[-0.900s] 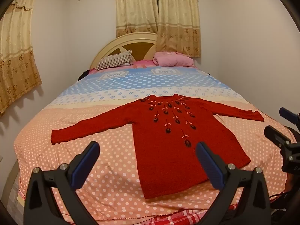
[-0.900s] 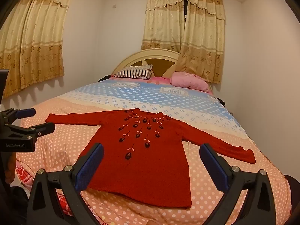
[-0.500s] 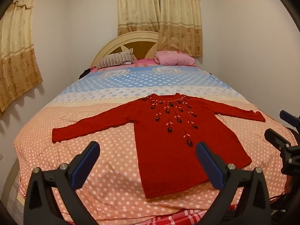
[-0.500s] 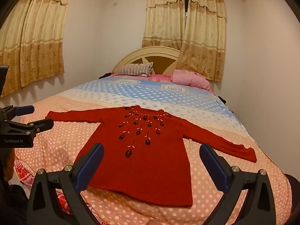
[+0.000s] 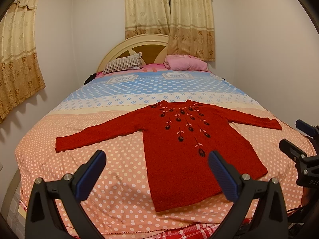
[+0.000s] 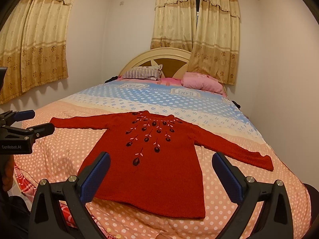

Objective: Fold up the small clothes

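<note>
Lying flat and face up on the near half of the bed, the red knitted long-sleeved sweater with dark embroidered flowers down its chest (image 5: 191, 149) has both sleeves spread out to the sides, its hem toward the near edge and its neck toward the far end. Under it is the peach bedspread with white polka dots (image 5: 111, 181), which turns to pale and blue bands farther up the bed. At the far end, a striped pillow (image 5: 123, 64) sits to the left and a pink pillow (image 5: 185, 64) to the right, both against the rounded cream headboard (image 5: 139, 41). Beige patterned curtains (image 5: 169, 18) hang behind that and on the left wall.

Nearer, the left gripper (image 5: 157, 176) hangs above the sweater's lower left part with its blue-padded jaws spread wide and nothing between them. Over the hem, the right gripper (image 6: 160, 176) is spread just as wide, gripping nothing. Neither touches the cloth.
</note>
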Motion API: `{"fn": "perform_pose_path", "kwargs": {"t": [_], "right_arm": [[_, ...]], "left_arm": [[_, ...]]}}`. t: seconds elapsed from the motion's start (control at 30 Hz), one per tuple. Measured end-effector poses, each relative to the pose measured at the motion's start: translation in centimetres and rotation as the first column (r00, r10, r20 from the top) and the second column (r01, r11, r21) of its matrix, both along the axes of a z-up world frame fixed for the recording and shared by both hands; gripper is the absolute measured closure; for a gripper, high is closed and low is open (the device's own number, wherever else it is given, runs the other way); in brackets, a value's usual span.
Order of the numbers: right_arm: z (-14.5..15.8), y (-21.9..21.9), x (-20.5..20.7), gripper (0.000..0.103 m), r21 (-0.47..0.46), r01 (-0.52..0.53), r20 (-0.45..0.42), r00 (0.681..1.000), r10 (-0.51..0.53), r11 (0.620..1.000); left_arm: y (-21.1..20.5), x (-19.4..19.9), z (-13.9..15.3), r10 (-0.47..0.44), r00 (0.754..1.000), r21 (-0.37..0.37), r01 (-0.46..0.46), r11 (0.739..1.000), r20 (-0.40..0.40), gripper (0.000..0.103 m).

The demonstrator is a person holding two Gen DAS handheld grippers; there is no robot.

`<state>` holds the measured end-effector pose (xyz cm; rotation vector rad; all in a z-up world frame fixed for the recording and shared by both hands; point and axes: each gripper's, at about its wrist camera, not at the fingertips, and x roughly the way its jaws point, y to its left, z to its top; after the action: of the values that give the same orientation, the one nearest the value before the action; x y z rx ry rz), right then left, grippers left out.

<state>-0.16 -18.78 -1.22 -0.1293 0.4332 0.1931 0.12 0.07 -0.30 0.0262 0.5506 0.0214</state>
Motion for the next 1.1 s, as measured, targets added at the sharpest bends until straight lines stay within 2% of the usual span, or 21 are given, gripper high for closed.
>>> {"fn": "perform_pose_path", "kwargs": {"t": [1.1], "right_arm": [[-0.33, 0.09, 0.03, 0.001, 0.000, -0.003, -0.011, 1.000, 0.003, 1.000]], "left_arm": [[0.16, 0.16, 0.17, -0.004, 1.000, -0.002, 0.004, 1.000, -0.001, 0.000]]}}
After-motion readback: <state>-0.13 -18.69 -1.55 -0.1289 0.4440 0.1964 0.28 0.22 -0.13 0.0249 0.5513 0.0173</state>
